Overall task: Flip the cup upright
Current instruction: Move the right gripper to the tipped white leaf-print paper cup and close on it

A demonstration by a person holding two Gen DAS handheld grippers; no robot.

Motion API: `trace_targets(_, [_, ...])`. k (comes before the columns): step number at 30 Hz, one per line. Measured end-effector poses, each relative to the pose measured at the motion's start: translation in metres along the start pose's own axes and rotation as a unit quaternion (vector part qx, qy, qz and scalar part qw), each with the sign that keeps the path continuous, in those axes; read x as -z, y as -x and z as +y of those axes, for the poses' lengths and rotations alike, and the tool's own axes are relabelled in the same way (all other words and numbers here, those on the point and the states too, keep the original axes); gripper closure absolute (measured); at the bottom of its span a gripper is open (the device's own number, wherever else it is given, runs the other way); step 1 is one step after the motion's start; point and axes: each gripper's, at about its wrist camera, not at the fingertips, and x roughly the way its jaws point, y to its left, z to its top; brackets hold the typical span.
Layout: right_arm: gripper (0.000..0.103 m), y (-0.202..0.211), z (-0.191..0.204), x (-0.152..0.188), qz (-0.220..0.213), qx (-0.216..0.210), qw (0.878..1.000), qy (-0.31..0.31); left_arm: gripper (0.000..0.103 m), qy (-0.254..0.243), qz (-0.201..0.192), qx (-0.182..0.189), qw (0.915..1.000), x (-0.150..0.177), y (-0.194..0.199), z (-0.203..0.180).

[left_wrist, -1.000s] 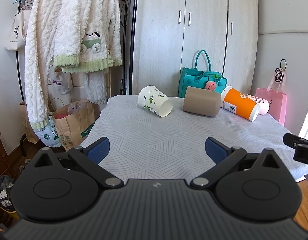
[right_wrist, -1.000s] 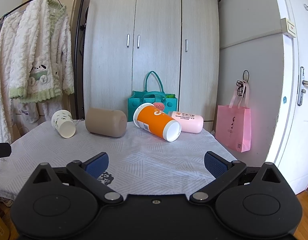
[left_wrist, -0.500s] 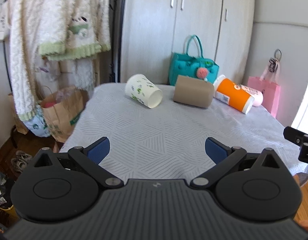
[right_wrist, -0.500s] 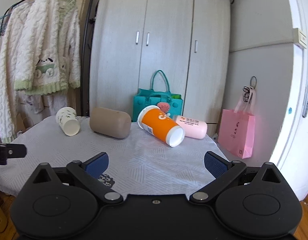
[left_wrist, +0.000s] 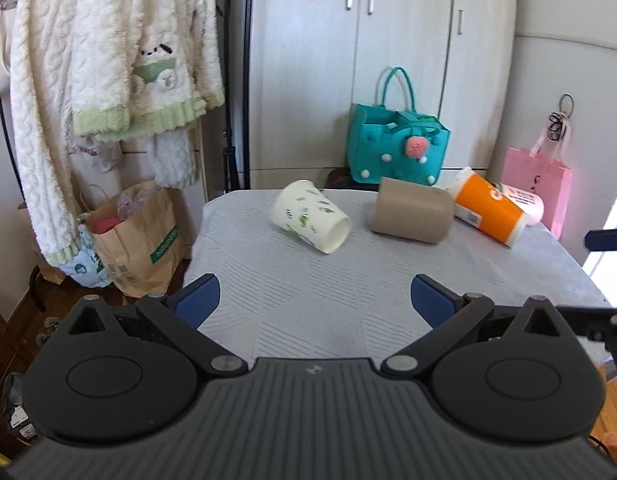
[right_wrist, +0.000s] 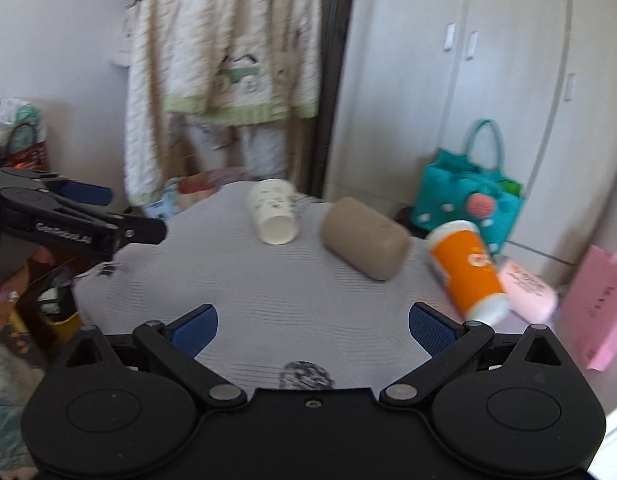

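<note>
Several cups lie on their sides on the patterned tablecloth: a white cup with green prints, a tan cup, an orange cup with white ends and a pink cup. My left gripper is open and empty over the near table edge, facing the white cup. My right gripper is open and empty over the near part of the table. The left gripper also shows in the right wrist view.
A teal felt bag stands behind the table before the wardrobe. A pink paper bag is at the right. White fluffy clothes hang on a rack at left, with a brown paper bag below.
Both grippers moved forward and higher over the table. The right wrist view swung left, so the cups now sit to its right. The cups have not moved.
</note>
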Motion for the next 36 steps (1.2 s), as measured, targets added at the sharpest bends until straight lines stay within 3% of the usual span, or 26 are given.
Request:
trace_targets(5, [0.0, -0.024, 0.009, -0.03, 0.047, -0.063, 0.997, 0.025, 0.0, 0.011, 0.011, 0.001, 0.9999, -0.012, -0.007, 0.017])
trace_targets(13, [0.0, -0.061, 0.011, -0.066, 0.075, -0.121, 0.989, 0.042, 0.0, 0.048, 0.02, 0.01, 0.9986, -0.024, -0.029, 0.047])
trace_targets(20, [0.0, -0.111, 0.01, -0.083, 0.085, -0.154, 0.984, 0.031, 0.0, 0.125, 0.038, 0.07, 0.9889, -0.03, -0.058, 0.077])
trace_targets(28, [0.002, -0.157, 0.014, -0.095, 0.091, -0.152, 0.982, 0.065, 0.0, 0.132, 0.044, 0.1, 0.9853, -0.031, -0.09, 0.085])
trace_targets(36, [0.008, -0.204, 0.018, -0.104, 0.097, -0.136, 0.98, 0.105, 0.0, 0.144, 0.034, 0.103, 0.9836, -0.027, -0.108, 0.089])
